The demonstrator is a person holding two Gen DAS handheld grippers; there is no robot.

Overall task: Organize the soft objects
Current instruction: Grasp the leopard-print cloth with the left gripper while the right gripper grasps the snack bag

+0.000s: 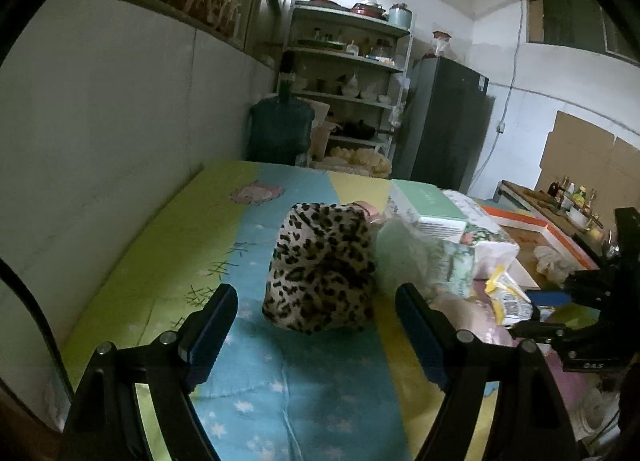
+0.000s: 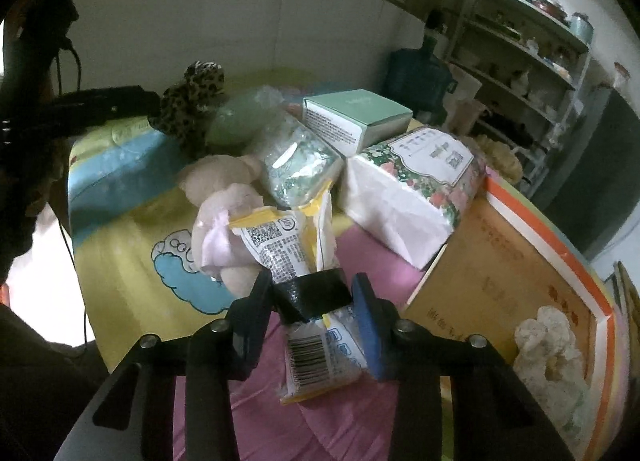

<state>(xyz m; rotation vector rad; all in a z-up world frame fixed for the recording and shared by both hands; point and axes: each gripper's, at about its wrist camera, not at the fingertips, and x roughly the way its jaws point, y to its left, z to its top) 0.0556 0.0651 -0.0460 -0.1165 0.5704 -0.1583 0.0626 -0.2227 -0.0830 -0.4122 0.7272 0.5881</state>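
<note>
Item one: my right gripper (image 2: 312, 297) is clamped on a crinkly yellow-and-white plastic packet (image 2: 298, 245) wrapped in a black band, printed with a barcode and fine text. It is pinched between both pads and stands over the pink part of the mat (image 2: 120, 197).

Item two: my left gripper (image 1: 316, 325) has its jaws wide apart, nothing between them, the fuzzy leopard-print plush (image 1: 320, 265) lying just ahead on the blue, star-dotted strip.

Item three: a pale pink plush toy (image 2: 224, 197), soft and lumpy, touching the packet.

Item four: a floral-wrapped tissue pack (image 2: 412, 189), blocky, beside a clear bag of green-white contents (image 2: 296, 157) and a rigid mint-green box (image 2: 356, 117).

Item five: an orange-edged cardboard box (image 2: 500, 261) with a cream fluffy clump (image 2: 548, 357) inside it.
</note>
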